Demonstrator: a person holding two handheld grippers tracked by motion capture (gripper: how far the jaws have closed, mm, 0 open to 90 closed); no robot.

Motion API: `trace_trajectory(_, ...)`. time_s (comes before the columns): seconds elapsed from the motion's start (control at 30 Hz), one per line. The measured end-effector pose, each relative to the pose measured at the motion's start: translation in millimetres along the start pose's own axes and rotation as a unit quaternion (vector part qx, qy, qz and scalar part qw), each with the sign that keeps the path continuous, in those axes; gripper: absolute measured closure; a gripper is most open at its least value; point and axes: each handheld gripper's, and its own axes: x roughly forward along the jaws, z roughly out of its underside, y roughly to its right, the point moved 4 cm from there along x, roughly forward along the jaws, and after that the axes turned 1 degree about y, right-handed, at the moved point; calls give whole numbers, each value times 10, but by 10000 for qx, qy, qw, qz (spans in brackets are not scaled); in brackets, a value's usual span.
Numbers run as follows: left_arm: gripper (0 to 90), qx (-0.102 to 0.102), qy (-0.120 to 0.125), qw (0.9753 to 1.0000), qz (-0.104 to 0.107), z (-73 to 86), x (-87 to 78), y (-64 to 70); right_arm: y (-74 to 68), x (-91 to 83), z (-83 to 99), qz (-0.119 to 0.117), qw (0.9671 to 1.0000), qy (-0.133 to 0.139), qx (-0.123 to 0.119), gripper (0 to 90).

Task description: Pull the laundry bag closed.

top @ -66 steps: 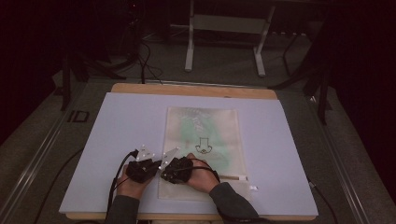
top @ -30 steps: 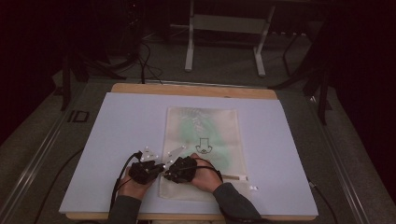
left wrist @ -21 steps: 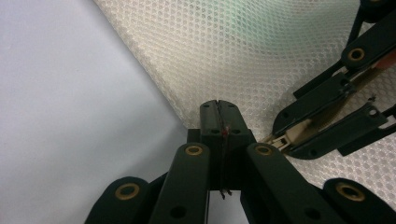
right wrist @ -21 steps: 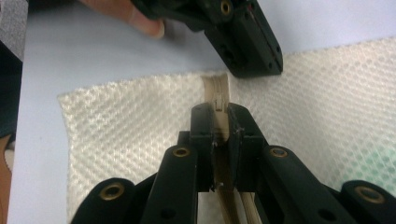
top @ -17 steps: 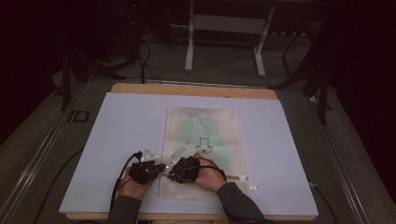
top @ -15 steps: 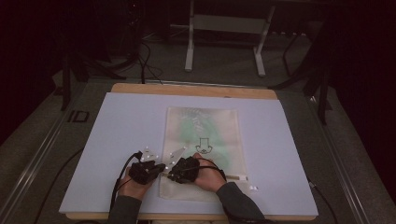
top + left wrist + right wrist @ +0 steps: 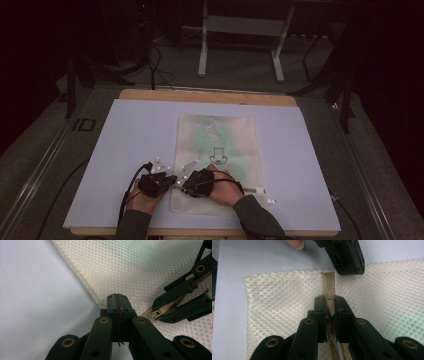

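change: right gripper sitting slightly further right than 2.2 s ago, now over the bag's near-left part; left gripper barely moving, still at the bag's left edge.
left gripper state: jaws pressed fully together, pinching the edge of the mesh bag at its corner.
right gripper state: jaws nearly closed, clamping the beige zipper just behind its slider.
bag location: lying flat on the table's centre-near area, on the lavender sheet.
materials: bag is cream honeycomb mesh, rectangular, green tint showing through; zipper tape woven beige; grippers matte black with brass rivets.
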Motion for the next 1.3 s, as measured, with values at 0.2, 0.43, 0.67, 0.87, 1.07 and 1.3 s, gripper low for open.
trace_trajectory(0.2,897,8,-10,10000,1,0,-1,-1,-7,-17,15,33,10000,-53,-59,824)
trace_trajectory(0.43,897,24,-20,10000,-10,0,-2,0,-11,-45,49,45,9999,-105,-78,824)
trace_trajectory(0.67,897,23,-24,10000,-11,0,-2,0,-10,-71,78,55,9998,-153,-113,824)
trace_trajectory(0.87,897,28,-22,10000,-13,0,-2,0,-1,-95,110,39,9998,-170,-101,824)
trace_trajectory(1.07,897,20,-24,10000,-7,0,-3,0,2,-114,131,35,9998,-184,-92,824)
trace_trajectory(1.3,897,17,-22,10000,-5,0,-3,-1,9,-152,187,9,9998,-207,-66,824)
